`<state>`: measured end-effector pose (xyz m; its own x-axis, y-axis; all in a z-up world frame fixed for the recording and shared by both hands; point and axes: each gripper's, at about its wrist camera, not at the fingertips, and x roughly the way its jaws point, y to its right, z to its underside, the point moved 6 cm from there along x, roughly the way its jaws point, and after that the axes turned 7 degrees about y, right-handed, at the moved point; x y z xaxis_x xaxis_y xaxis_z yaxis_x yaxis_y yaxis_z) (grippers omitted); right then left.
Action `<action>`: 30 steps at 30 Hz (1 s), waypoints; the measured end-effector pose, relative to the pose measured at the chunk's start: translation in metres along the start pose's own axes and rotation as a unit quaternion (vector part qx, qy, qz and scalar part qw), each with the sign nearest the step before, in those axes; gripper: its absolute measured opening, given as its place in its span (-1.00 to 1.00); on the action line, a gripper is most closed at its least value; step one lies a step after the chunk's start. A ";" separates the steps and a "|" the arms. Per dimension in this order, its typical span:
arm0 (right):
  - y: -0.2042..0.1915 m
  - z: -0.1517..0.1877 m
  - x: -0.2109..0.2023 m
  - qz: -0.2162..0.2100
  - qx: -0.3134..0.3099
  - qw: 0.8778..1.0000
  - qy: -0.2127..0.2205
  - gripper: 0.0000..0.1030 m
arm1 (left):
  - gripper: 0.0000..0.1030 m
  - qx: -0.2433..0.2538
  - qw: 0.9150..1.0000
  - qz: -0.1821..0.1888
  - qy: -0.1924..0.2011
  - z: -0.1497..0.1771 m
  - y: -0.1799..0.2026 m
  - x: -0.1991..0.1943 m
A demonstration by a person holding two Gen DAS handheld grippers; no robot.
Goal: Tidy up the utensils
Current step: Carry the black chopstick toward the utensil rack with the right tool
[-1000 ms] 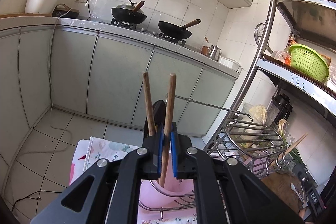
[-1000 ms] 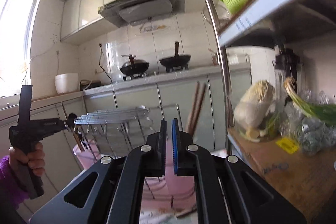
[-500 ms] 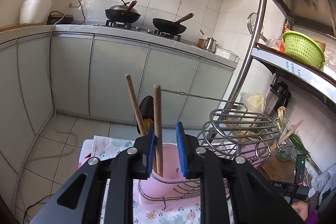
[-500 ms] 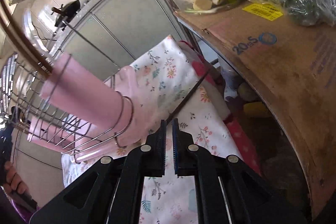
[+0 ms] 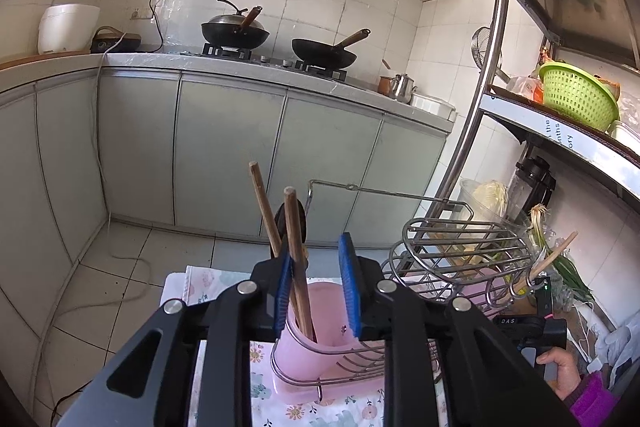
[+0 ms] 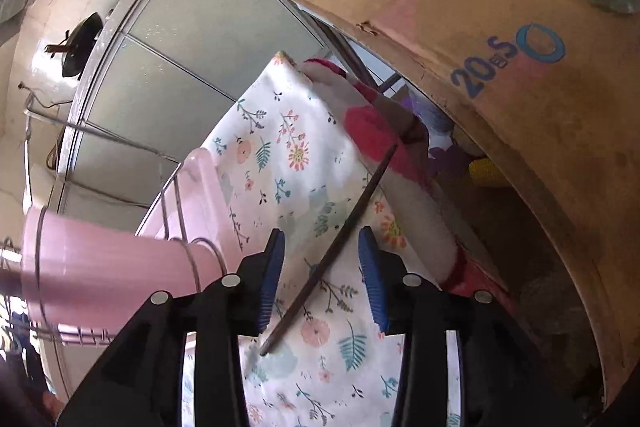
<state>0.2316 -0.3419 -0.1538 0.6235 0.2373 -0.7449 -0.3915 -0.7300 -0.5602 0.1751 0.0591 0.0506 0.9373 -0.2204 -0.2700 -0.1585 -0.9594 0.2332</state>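
Right gripper (image 6: pixel 322 281) opening astride dark chopstick (image 6: pixel 332 251) on floral cloth (image 6: pixel 280 155), nothing gripped: risks rolling it off when closing; left gripper (image 5: pixel 314 287) parted, chopsticks (image 5: pixel 296 247) released in pink holder (image 5: pixel 324 323).

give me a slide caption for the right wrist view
Right tongs opening around a dark chopstick lying on the floral cloth, beside the pink utensil cup.
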 end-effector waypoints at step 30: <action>-0.075 0.039 -0.191 -0.122 -0.191 0.943 0.245 -0.89 | -0.58 -0.035 0.999 0.017 -0.035 0.009 0.000 -0.002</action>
<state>0.1157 -0.3078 0.0160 0.9379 0.1723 -0.3012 0.0184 -0.8914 -0.4528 0.1705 0.0579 0.0432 0.9075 -0.2666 -0.3247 -0.1654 -0.9371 0.3073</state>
